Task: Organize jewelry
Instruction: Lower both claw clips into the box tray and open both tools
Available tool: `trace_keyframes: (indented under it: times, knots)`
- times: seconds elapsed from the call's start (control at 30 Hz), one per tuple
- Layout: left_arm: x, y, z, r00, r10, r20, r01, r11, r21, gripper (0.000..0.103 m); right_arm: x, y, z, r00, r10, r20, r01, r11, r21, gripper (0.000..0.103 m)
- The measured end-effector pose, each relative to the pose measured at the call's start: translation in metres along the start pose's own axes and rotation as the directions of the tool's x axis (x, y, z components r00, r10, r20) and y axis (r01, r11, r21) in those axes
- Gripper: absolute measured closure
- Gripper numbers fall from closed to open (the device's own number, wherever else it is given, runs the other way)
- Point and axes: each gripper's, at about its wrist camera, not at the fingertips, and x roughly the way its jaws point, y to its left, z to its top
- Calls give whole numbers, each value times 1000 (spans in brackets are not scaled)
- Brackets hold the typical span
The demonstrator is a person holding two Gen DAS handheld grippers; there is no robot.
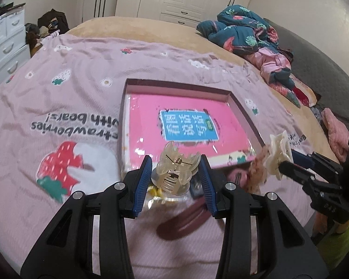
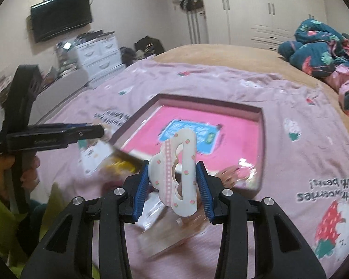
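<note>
My left gripper is shut on a translucent beige claw clip, held above the bed just in front of a shallow open box with a pink book inside. My right gripper is shut on a white cloud-shaped claw clip dotted with small pink flowers, also lifted near the box. The left wrist view shows the right gripper at the right with the white clip. In the right wrist view the left gripper reaches in from the left.
A dark brown oval hair clip and a fuzzy brown hair tie lie on the pink strawberry bedspread before the box. Blurred packets lie under the right gripper. Crumpled clothes sit far right. A hand grips the left handle.
</note>
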Motion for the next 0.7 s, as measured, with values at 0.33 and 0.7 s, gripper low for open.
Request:
trace_keyframes:
  times: [0.33,0.7]
  knots:
    - [42,1,20,999,44,-19,-45,999,-19,70,27,-47,18,995,-102,-8,102,992,68,64]
    - [89,9,28,992,106,-63,-107,994,-16,70,79,-89,17,986,-138,-89,151,977,152,64]
